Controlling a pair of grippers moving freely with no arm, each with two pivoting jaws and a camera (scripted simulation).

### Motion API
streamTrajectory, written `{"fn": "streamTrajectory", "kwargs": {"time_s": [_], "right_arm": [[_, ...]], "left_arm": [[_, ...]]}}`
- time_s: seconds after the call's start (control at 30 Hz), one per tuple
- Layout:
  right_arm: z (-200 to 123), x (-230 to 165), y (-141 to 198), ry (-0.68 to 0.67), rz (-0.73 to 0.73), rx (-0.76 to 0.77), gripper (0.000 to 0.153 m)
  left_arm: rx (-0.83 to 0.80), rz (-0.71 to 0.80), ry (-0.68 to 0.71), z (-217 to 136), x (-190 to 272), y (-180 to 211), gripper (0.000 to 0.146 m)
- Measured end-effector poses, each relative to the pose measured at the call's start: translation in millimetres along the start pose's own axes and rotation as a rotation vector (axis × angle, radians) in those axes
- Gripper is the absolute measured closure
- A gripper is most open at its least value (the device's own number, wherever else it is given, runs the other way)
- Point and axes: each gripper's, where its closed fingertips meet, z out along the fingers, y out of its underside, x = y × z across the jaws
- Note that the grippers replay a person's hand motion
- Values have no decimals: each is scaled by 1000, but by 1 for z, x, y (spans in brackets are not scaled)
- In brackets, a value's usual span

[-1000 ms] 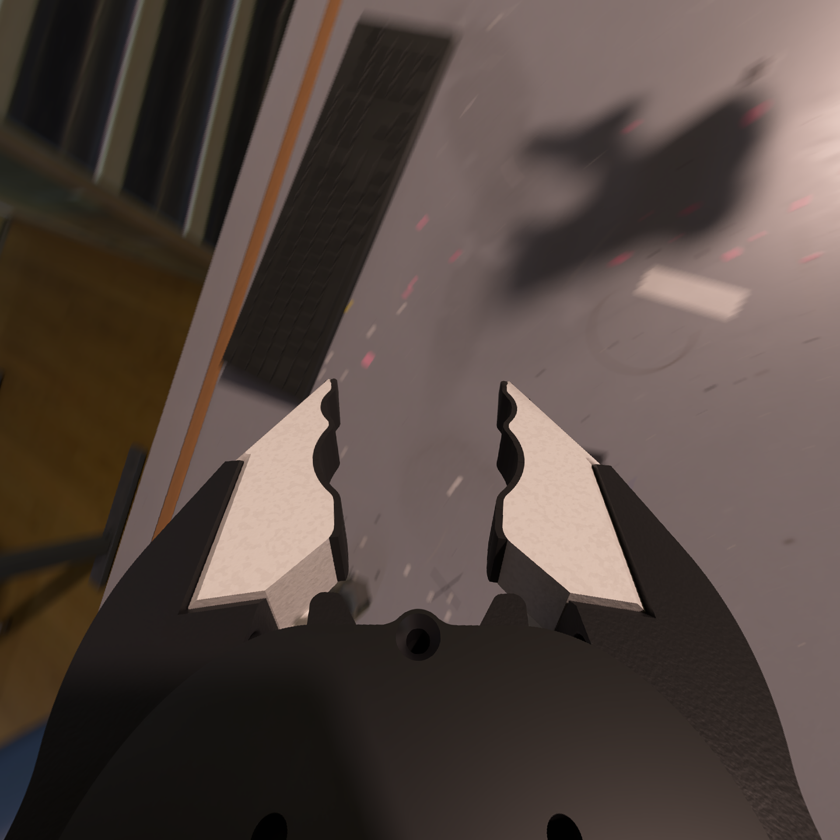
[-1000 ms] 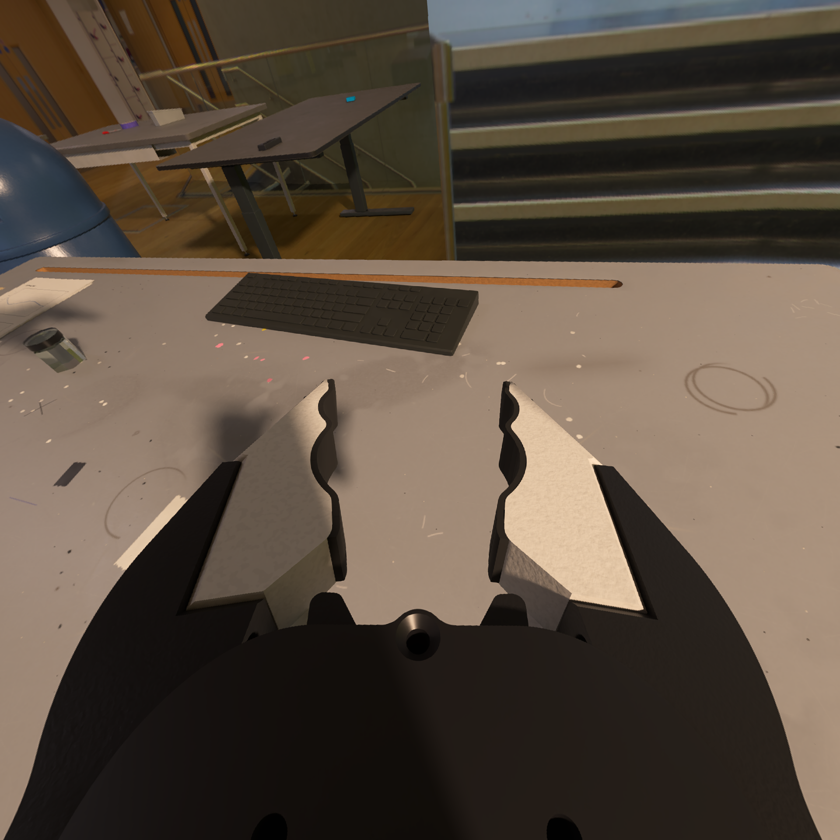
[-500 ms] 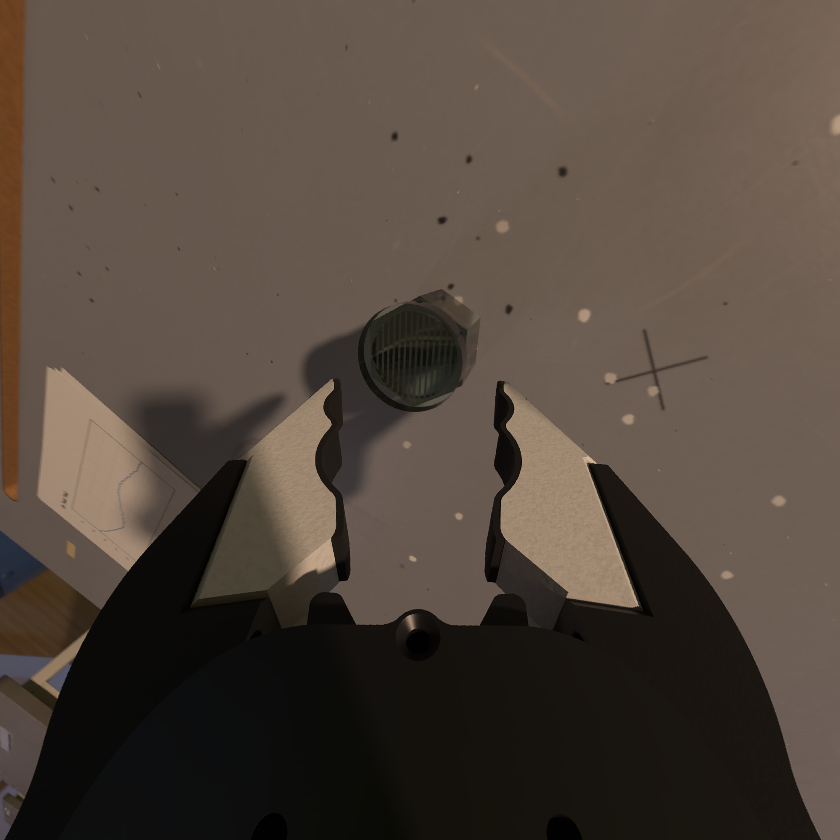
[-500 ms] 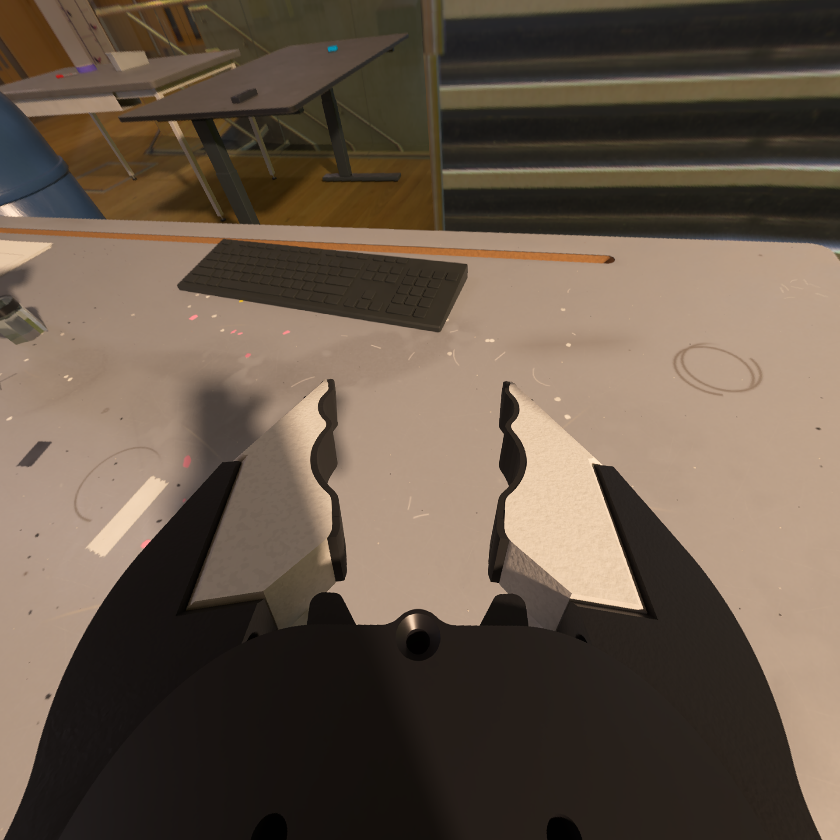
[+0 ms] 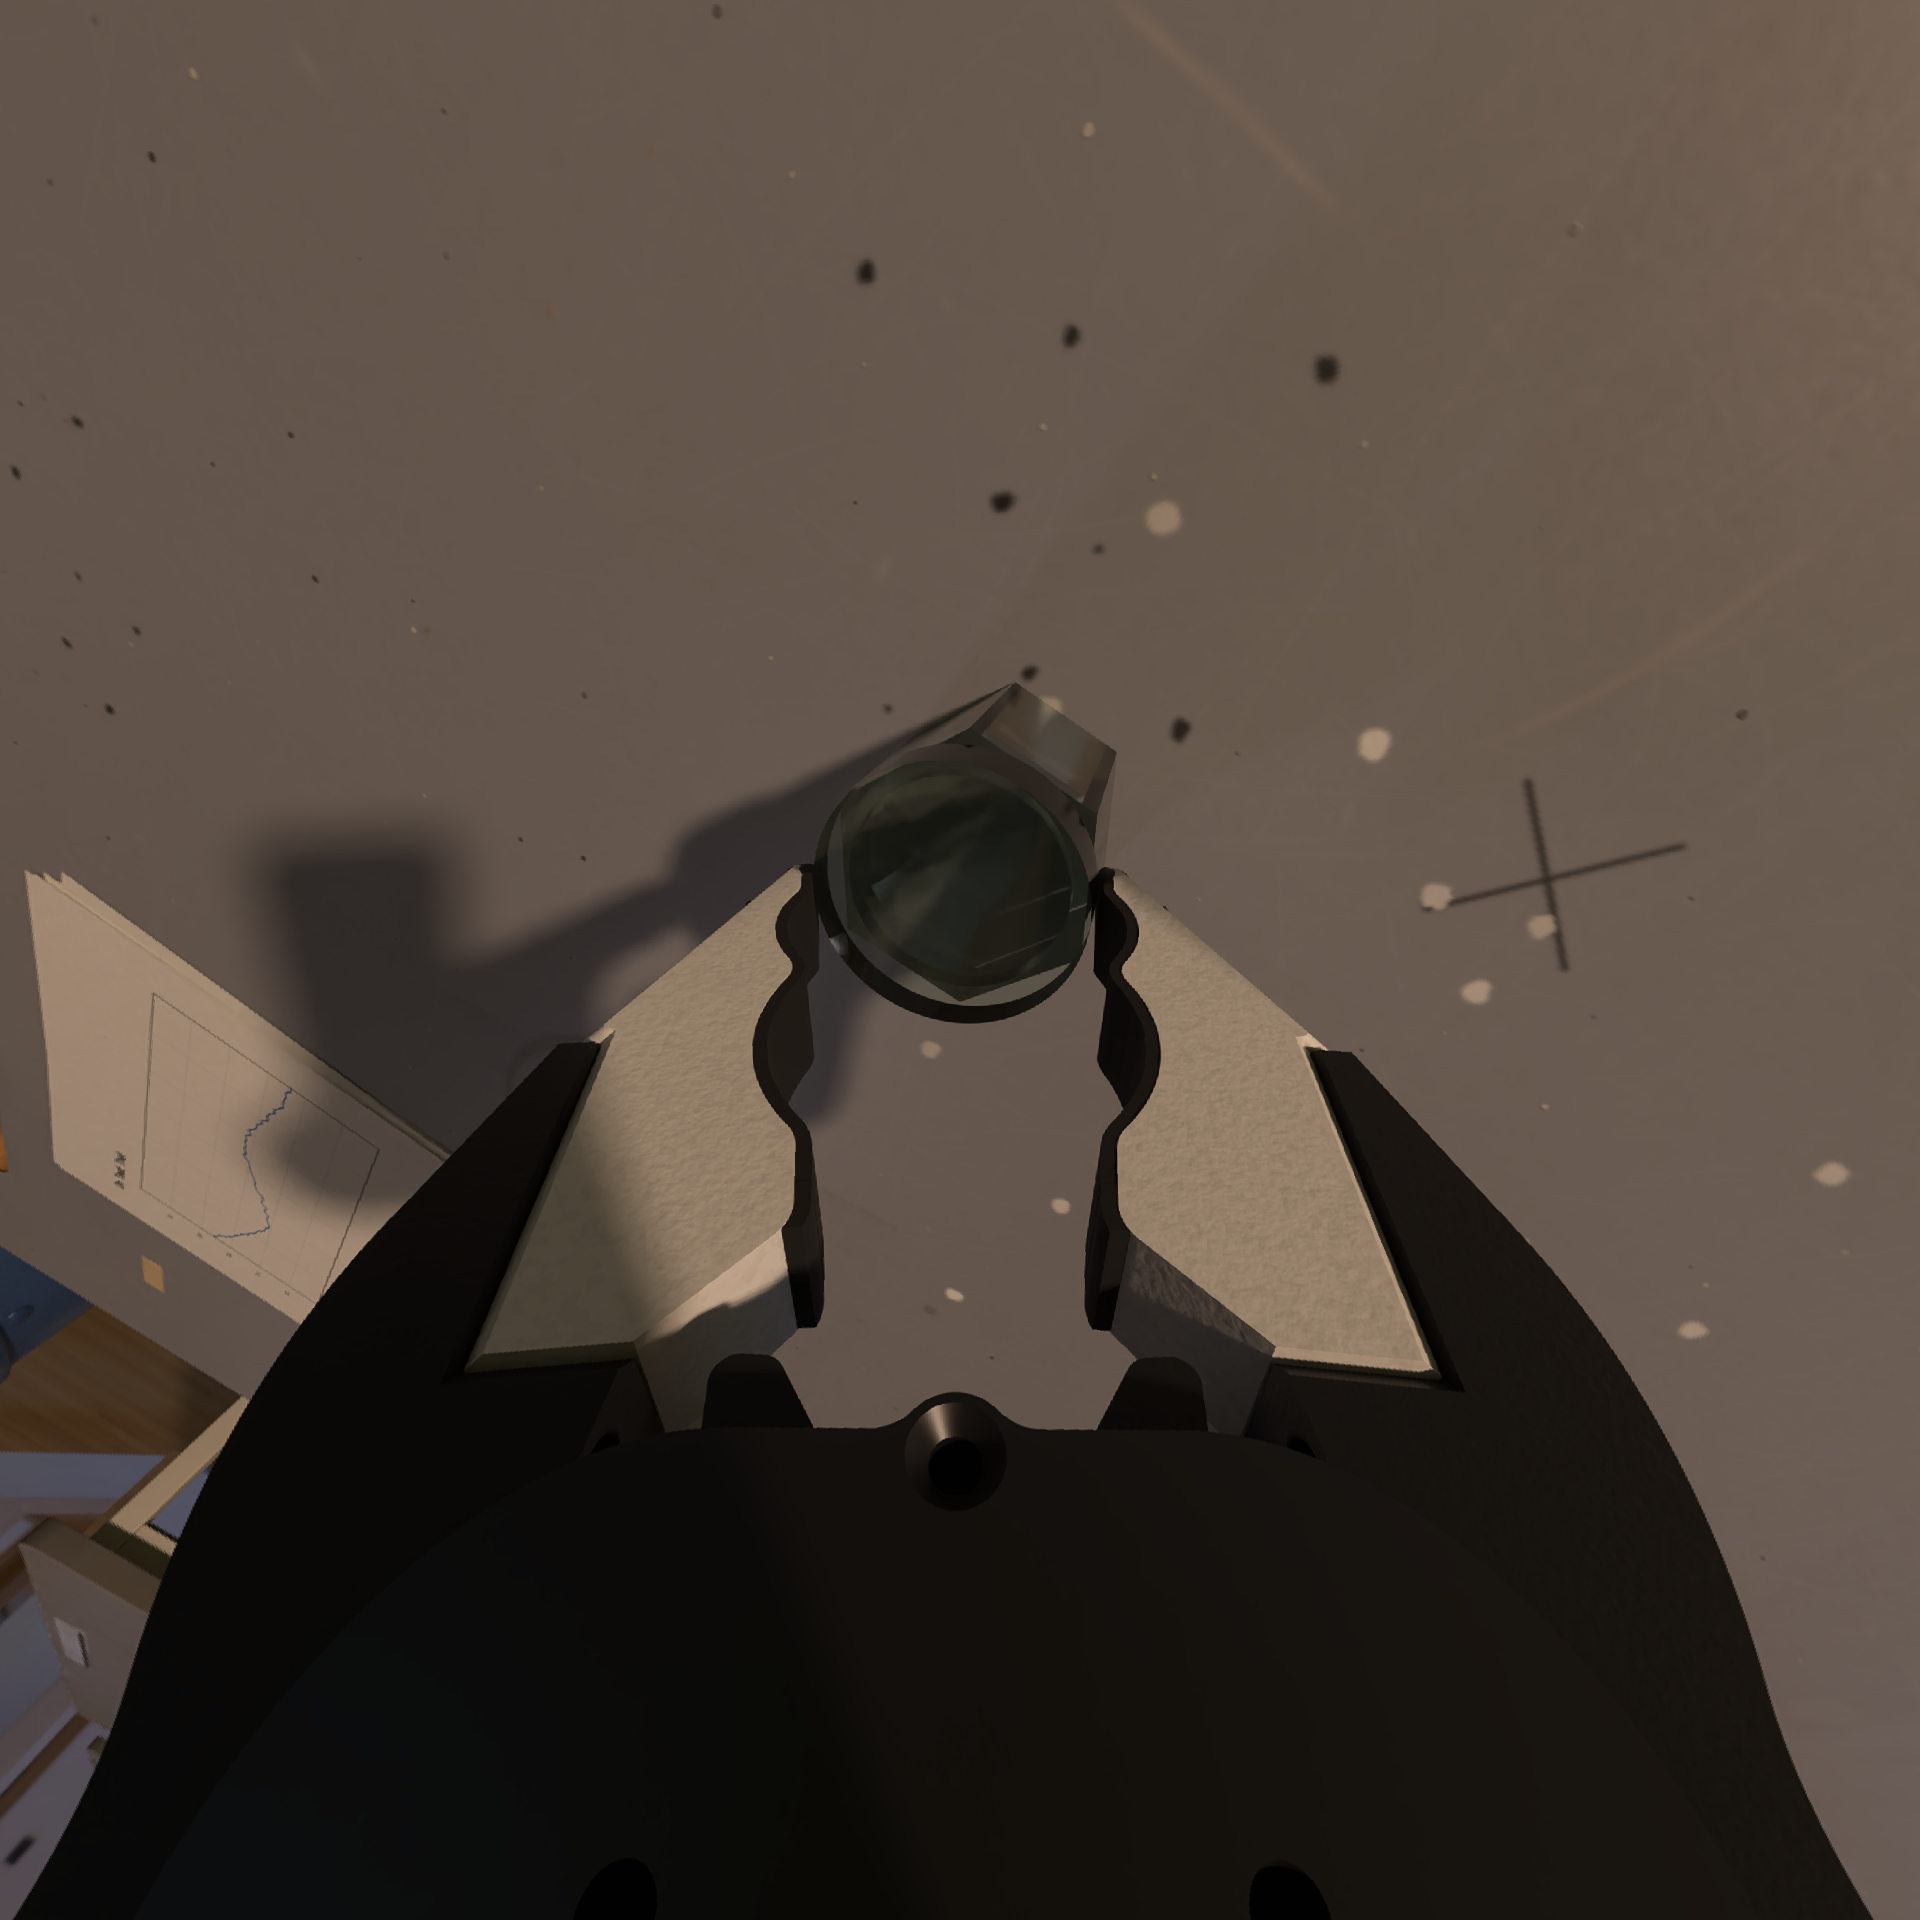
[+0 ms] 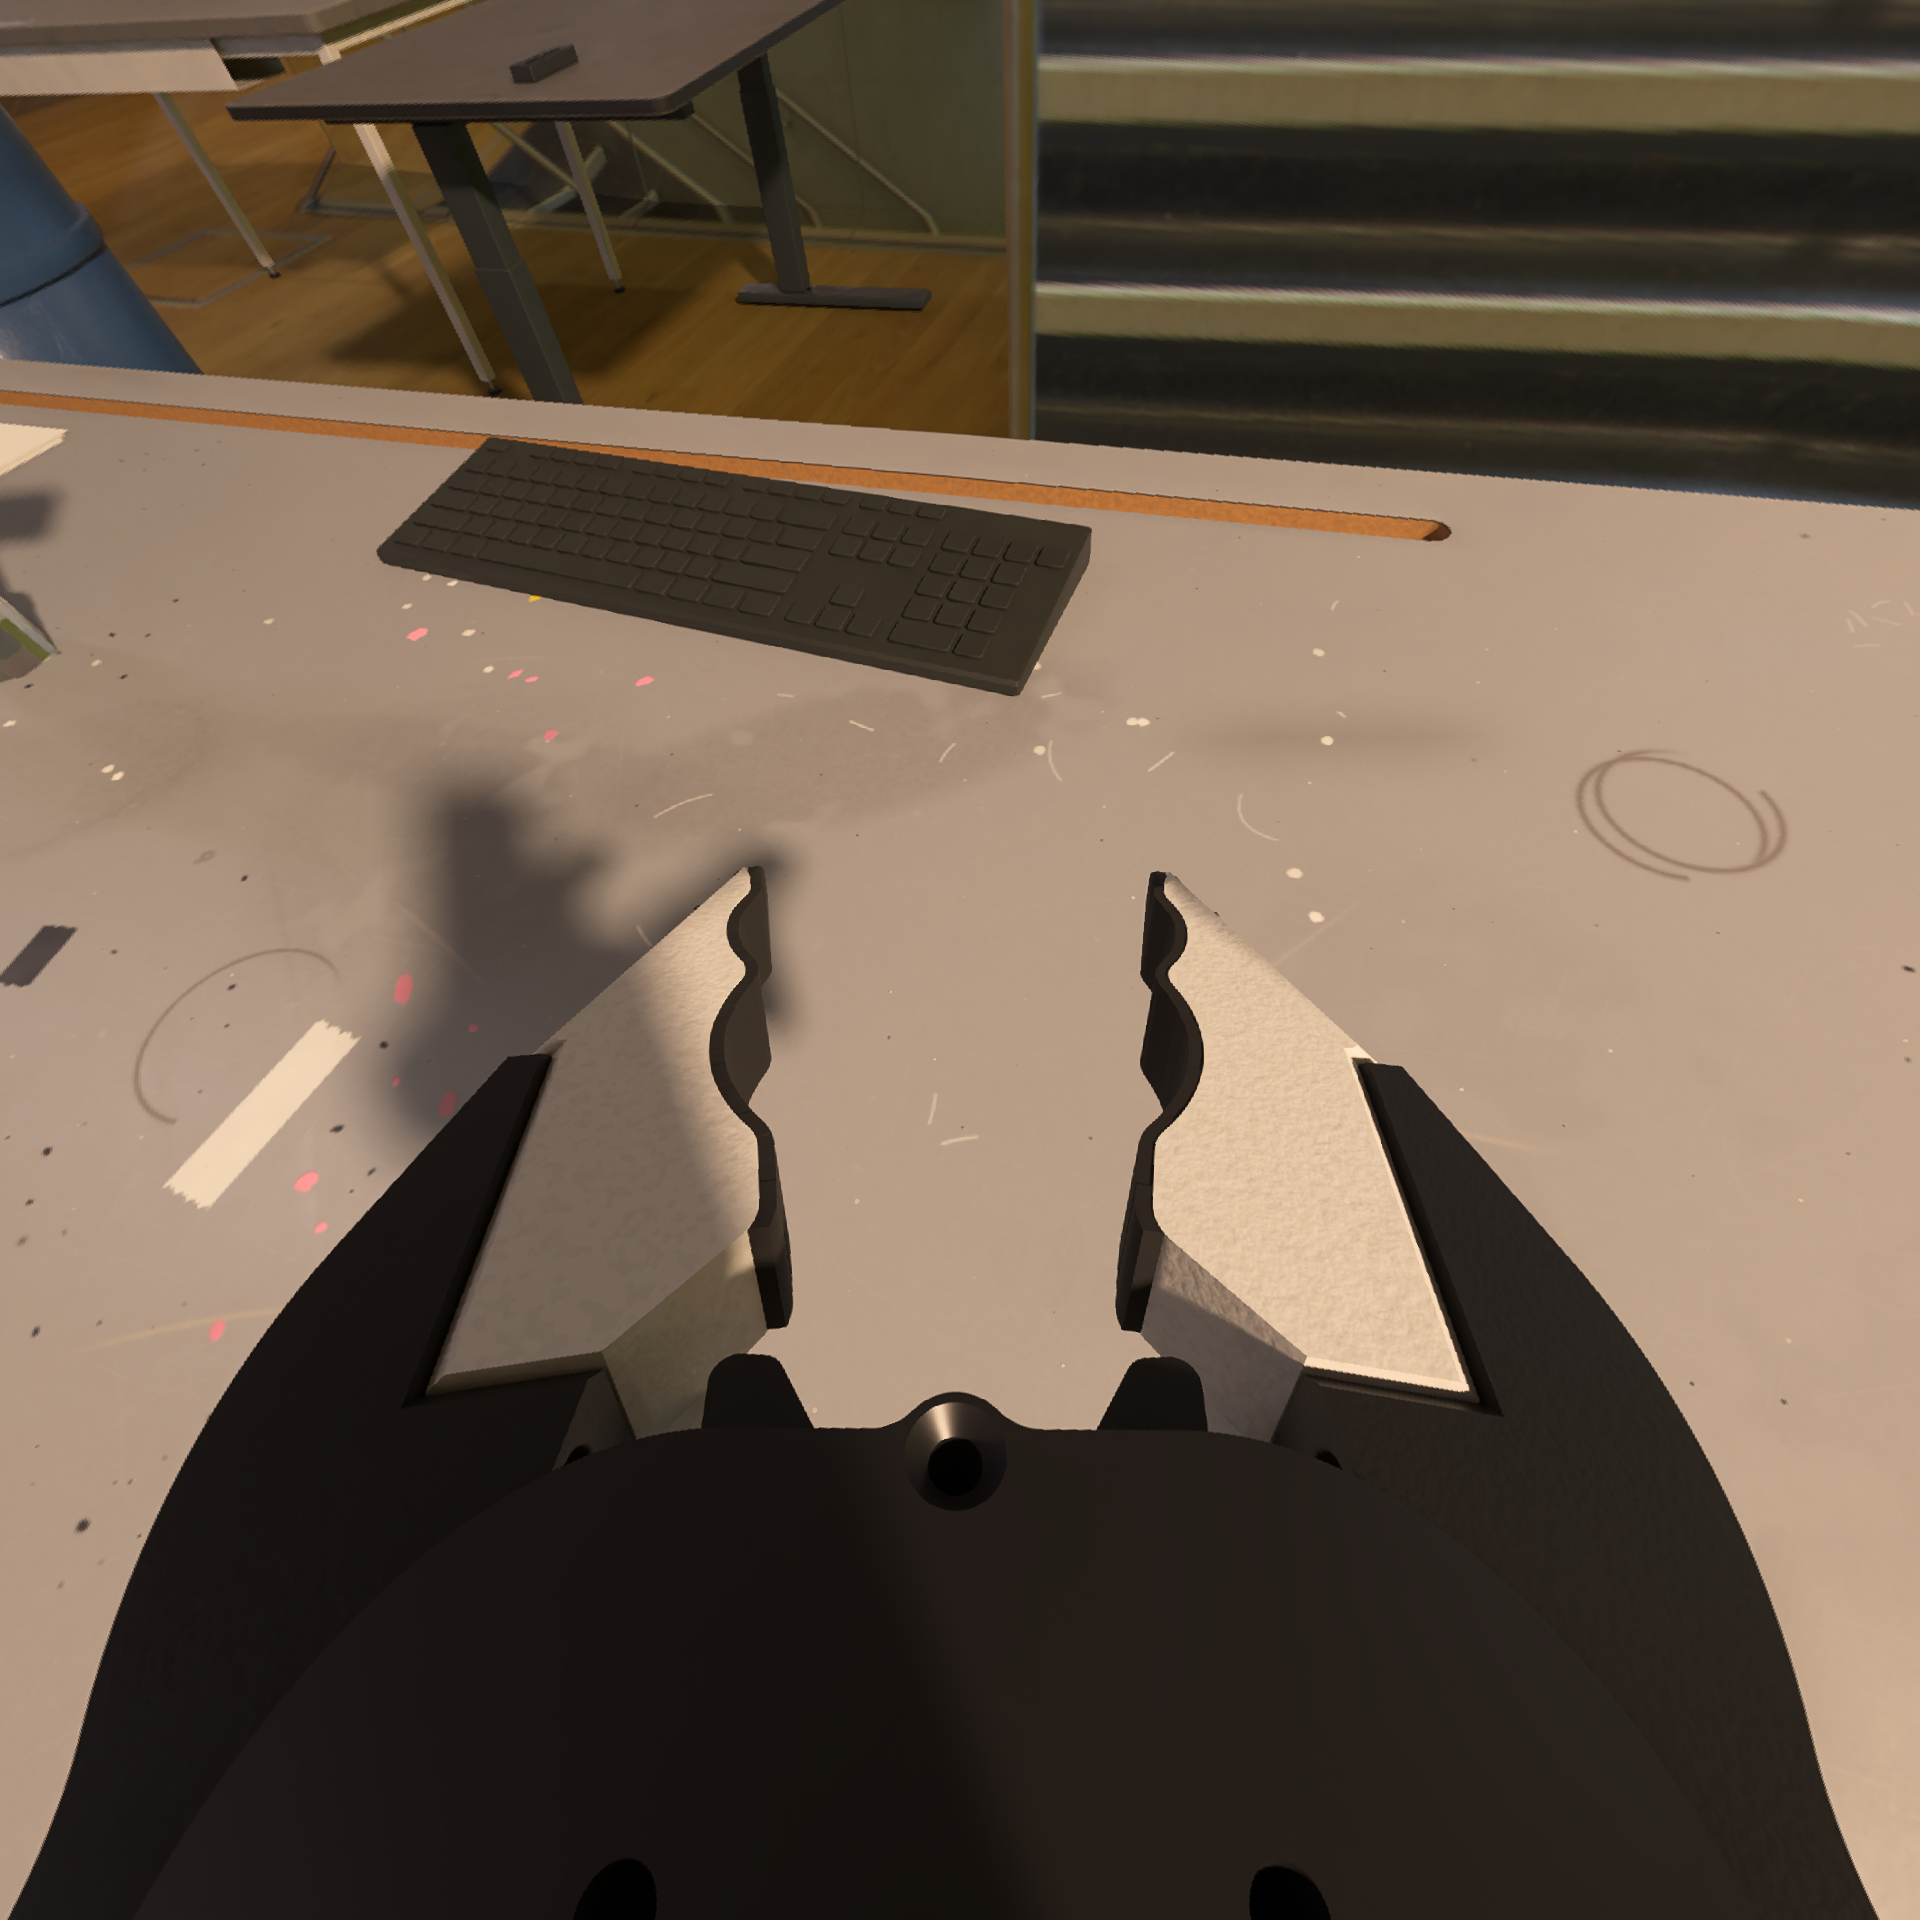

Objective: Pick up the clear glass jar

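Note:
In the left wrist view I look straight down at the clear glass jar (image 5: 956, 904), which has a round dark lid and an angular glass body and stands on the grey table (image 5: 520, 416). My left gripper (image 5: 954, 883) has its two fingertips against the left and right sides of the lid rim, shut on the jar. My right gripper (image 6: 956, 883) is open and empty, low above the grey table (image 6: 1351, 1039). In the right wrist view only a sliver of the jar (image 6: 16, 649) shows at the far left edge.
A sheet of paper with a graph (image 5: 187, 1122) lies left of the jar near the table edge. A black cross mark (image 5: 1548, 878) is to its right. A black keyboard (image 6: 738, 561) lies ahead of the right gripper, and a strip of white tape (image 6: 265, 1112) to its left.
The left gripper swung over to the jar, came down around its lid, and its fingers closed in onto the rim. The right gripper drifted slightly forward and stayed open.

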Motion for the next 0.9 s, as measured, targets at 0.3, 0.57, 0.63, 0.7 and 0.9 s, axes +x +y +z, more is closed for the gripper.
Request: {"fn": "streamTrajectory", "kwargs": {"time_s": [0.3, 0.57, 0.63, 0.7, 0.9], "right_arm": [[-4, 3, -2, -11, 23, 23, 81], [-6, -1, -6, -16, 9, 32, 81], [-7, -2, -6, -15, 5, 30, 81], [-9, -1, -7, -11, 2, 32, 81], [-14, 1, -10, -20, 18, 60, 81]], "left_arm": [[175, 89, -87, -100, 5, -27, 93], [556, 493, 25, -245, 166, -136, 93], [553, 587, 52, -249, 207, -152, 93], [509, 650, 58, -244, 234, -162, 93], [363, 697, 54, -209, 270, -180, 93]]}}
